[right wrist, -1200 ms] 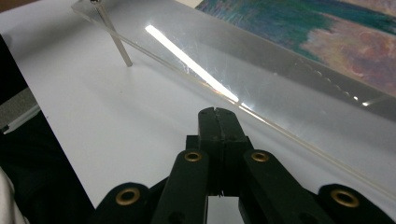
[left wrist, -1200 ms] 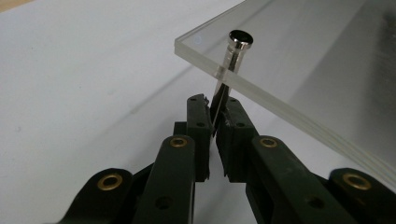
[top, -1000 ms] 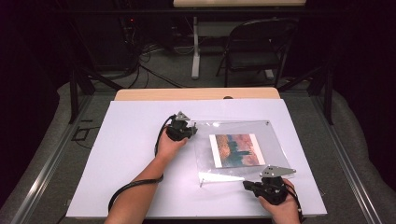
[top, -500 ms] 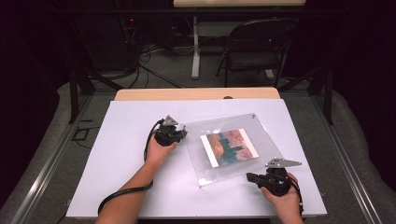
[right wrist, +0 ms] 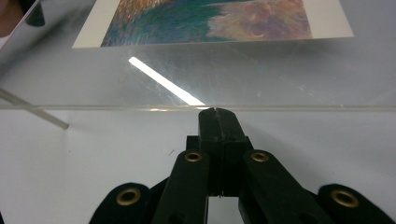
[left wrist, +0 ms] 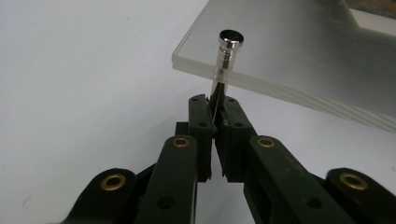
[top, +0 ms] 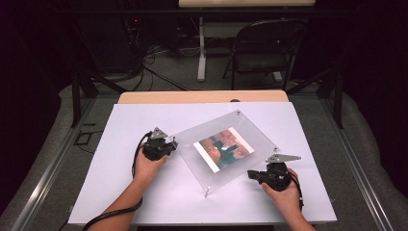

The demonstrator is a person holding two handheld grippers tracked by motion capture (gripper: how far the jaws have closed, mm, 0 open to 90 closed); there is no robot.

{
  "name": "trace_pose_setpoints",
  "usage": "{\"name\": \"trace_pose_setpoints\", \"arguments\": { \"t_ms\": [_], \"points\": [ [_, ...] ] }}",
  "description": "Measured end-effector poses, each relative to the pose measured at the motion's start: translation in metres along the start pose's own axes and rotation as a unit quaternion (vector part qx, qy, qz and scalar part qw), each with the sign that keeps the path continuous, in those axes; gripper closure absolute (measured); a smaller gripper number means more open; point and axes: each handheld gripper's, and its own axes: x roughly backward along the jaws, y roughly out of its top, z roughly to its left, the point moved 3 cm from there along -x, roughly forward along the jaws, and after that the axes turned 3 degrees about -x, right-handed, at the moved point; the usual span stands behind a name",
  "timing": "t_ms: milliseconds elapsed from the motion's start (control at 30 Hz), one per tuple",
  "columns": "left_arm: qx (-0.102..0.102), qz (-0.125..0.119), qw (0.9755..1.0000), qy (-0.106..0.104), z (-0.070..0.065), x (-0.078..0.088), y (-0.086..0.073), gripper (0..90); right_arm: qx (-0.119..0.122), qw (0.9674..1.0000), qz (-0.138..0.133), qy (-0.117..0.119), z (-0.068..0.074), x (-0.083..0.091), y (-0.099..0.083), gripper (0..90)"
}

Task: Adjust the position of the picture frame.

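Note:
A clear acrylic photo frame (top: pixel 192 139) lies skewed on the white table, with a colourful picture (top: pixel 223 149) in its middle and a metal post at each corner. My left gripper (top: pixel 172 143) is at the frame's left corner. In the left gripper view it (left wrist: pixel 215 109) is shut on the lower end of the metal corner post (left wrist: pixel 227 51), under the acrylic (left wrist: pixel 299 60). My right gripper (top: pixel 251 174) is at the frame's near right edge. In the right gripper view its jaws (right wrist: pixel 215 114) are shut with nothing between them, tips against the frame's edge (right wrist: pixel 233 84) below the picture (right wrist: pixel 210 21).
The white table top (top: pixel 120 192) has bare room left of and in front of the frame. A wooden strip (top: pixel 202 96) runs along its far edge. Beyond stand a folding chair (top: pixel 262 53) and floor cables (top: pixel 154 72). Other corner posts (top: pixel 207 192) stick out of the frame.
The frame has turned counterclockwise; its left corner swung left and nearer with my left gripper on it. My right gripper has shifted slightly along the frame's near right edge.

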Motion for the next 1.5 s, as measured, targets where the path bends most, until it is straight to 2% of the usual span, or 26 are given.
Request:
{"name": "trace_pose_setpoints", "arguments": {
  "t_ms": [233, 367, 433, 633, 700, 800, 900, 1100, 1133, 1233, 1400, 1500],
  "points": [
    [0.010, -0.001, 0.9999, -0.006, -0.006, 0.023, -0.019, 85.3, -0.001, 1.0000, -0.001, -0.006, -0.007, -0.009, 0.013, 90.0],
    [0.015, 0.000, 0.9998, -0.014, -0.014, 0.033, -0.027, 85.3, -0.003, 0.9999, -0.012, -0.003, -0.014, -0.014, 0.019, 90.0],
    [0.014, 0.001, 0.9997, -0.019, -0.019, 0.037, -0.030, 85.3, -0.006, 0.9998, -0.017, -0.009, -0.019, -0.015, 0.021, 90.0],
    [0.009, 0.010, 0.9992, -0.038, -0.038, 0.044, -0.040, 85.3, -0.028, 0.9993, -0.023, -0.014, -0.031, -0.014, 0.021, 90.0],
    [0.009, 0.012, 0.9990, -0.041, -0.040, 0.045, -0.041, 85.3, -0.030, 0.9991, -0.023, -0.018, -0.035, -0.012, 0.021, 90.0],
    [0.004, 0.015, 0.9983, -0.056, -0.051, 0.048, -0.046, 85.3, -0.039, 0.9985, -0.028, -0.025, -0.042, -0.011, 0.021, 90.0],
    [0.003, 0.013, 0.9981, -0.060, -0.053, 0.047, -0.049, 85.2, -0.046, 0.9981, -0.030, -0.027, -0.046, -0.009, 0.021, 90.0],
    [0.010, 0.001, 0.9977, -0.067, -0.051, 0.046, -0.050, 82.1, -0.030, 0.9983, -0.035, -0.035, -0.042, -0.008, 0.021, 90.0],
    [0.007, -0.003, 0.9979, -0.064, -0.050, 0.046, -0.051, 80.2, -0.018, 0.9983, -0.039, -0.040, -0.040, -0.006, 0.021, 90.0],
    [0.001, -0.008, 0.9982, -0.060, -0.049, 0.046, -0.051, 75.9, -0.010, 0.9984, -0.036, -0.044, -0.037, -0.002, 0.018, 89.9],
    [-0.007, -0.010, 0.9984, -0.055, -0.048, 0.044, -0.051, 71.3, -0.011, 0.9985, -0.039, -0.035, -0.034, 0.004, 0.014, 87.2],
    [-0.012, -0.019, 0.9984, -0.052, -0.048, 0.043, -0.050, 69.7, -0.012, 0.9985, -0.045, -0.030, -0.031, 0.007, 0.013, 86.2]
  ]
}}
